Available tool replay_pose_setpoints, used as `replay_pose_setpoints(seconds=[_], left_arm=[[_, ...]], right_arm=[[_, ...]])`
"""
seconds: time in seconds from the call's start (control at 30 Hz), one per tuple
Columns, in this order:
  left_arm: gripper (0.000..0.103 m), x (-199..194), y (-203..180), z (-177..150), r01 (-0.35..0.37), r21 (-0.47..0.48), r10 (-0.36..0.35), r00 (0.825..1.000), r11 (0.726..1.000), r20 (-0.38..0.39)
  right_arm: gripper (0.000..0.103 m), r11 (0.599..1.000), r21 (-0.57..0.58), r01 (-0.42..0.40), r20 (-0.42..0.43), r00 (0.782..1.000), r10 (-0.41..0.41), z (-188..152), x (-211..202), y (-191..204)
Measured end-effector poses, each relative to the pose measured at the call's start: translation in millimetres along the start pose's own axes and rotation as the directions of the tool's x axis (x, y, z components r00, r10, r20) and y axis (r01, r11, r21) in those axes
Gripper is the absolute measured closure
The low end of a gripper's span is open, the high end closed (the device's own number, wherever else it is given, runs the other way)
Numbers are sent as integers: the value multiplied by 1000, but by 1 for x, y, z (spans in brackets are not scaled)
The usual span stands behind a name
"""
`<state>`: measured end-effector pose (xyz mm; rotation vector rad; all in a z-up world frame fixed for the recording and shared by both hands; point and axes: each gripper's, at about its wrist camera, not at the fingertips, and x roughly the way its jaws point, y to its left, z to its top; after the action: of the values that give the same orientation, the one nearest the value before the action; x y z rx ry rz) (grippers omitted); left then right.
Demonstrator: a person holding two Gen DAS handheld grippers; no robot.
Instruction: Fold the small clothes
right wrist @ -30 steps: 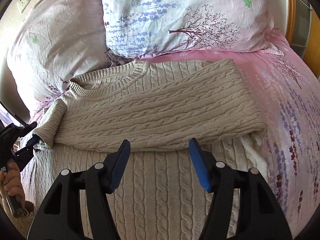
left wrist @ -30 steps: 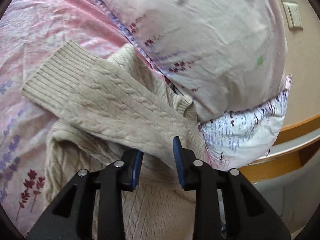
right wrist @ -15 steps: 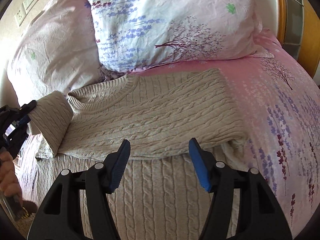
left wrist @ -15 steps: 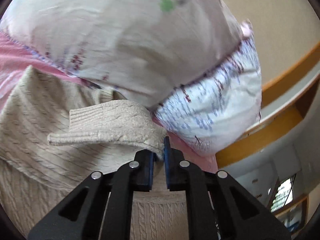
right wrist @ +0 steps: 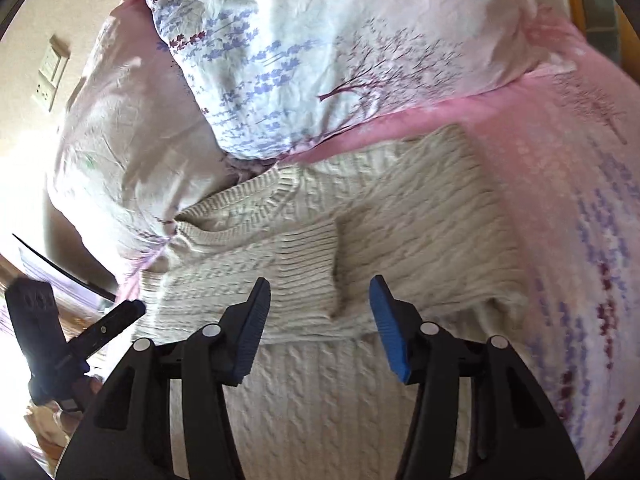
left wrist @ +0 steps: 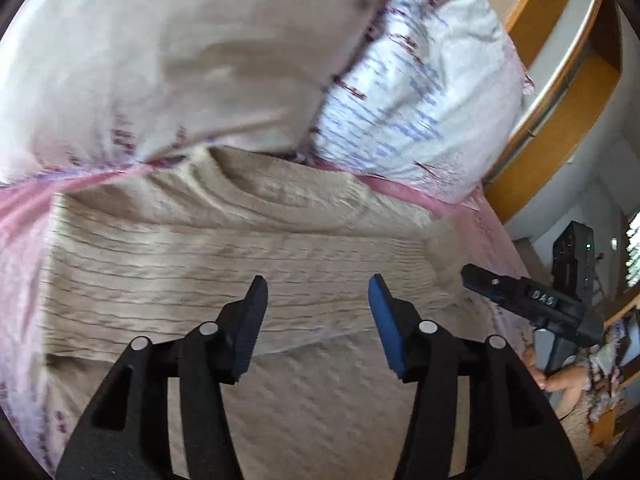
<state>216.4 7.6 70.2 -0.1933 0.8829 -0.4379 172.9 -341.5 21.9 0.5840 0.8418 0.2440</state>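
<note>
A beige cable-knit sweater [left wrist: 240,248] lies flat on the pink bed sheet [left wrist: 24,240], collar toward the pillows. Both sleeves are folded across its chest; the ribbed cuff [right wrist: 308,264] of one lies just beyond my right fingertips. My left gripper [left wrist: 318,292] hovers over the sweater's middle, jaws opening, with nothing between them. My right gripper [right wrist: 320,292] hangs above the folded sleeves, jaws closing a little, pads pressing on nothing. Each gripper also shows at the edge of the other view: right gripper [left wrist: 480,280], left gripper [right wrist: 128,314].
Two floral pillows [right wrist: 340,60] [right wrist: 132,140] stand against the headboard right behind the collar. A wooden bed frame [left wrist: 560,92] runs along the right of the left wrist view. Wall sockets [right wrist: 50,72] are on the wall. A hand [left wrist: 560,380] holds the right gripper.
My left gripper, shut on the sleeve half a second ago, has let it go and opened; the sleeve now lies across the chest. My right gripper has moved closer and narrowed slightly.
</note>
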Motion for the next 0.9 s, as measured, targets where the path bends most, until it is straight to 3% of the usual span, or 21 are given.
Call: replay_pose_setpoints(seconds=[0.1,0.2,0.3,0.43,0.5,0.53,0.63,0.77,0.87,0.9], left_arm=[[49,-27,53,-3,-130,-77,132,991,989,23],[50,-44,106,-10,-219,-183,222,975,958,-6],[51,-46,140,-21,-262,-252,256,965,932,-56],[51,-42,165,-34,-251,-315,229,968,915,-103],[51,-39,167,-38,-237,-327,213,971,915,-109],[51,-40,168,-39,-234,-324,210,972,916,-108],[51,-37,163,-40,-224,-317,203,974,921,-101],[51,-50,159,-48,-197,-312,182,980,929,-78],[51,-70,154,-63,-162,-291,152,987,943,-58],[51,-79,152,-71,-147,-281,138,989,948,-51]], right_arm=[[59,999,18,47,-12,999,-46,7,12,1],[64,997,14,73,-47,996,-72,12,26,2],[72,997,-4,83,-90,992,-83,10,41,6],[94,994,-74,81,-82,993,-87,3,45,19],[95,992,-100,81,-16,996,-83,5,37,26],[95,994,-96,56,60,997,-50,8,28,29],[95,993,-93,72,130,990,-60,16,19,31],[91,984,-80,157,-5,988,-157,14,42,19],[72,991,-37,130,-27,991,-131,-3,23,1],[58,993,-33,117,-16,993,-117,-10,10,-5]])
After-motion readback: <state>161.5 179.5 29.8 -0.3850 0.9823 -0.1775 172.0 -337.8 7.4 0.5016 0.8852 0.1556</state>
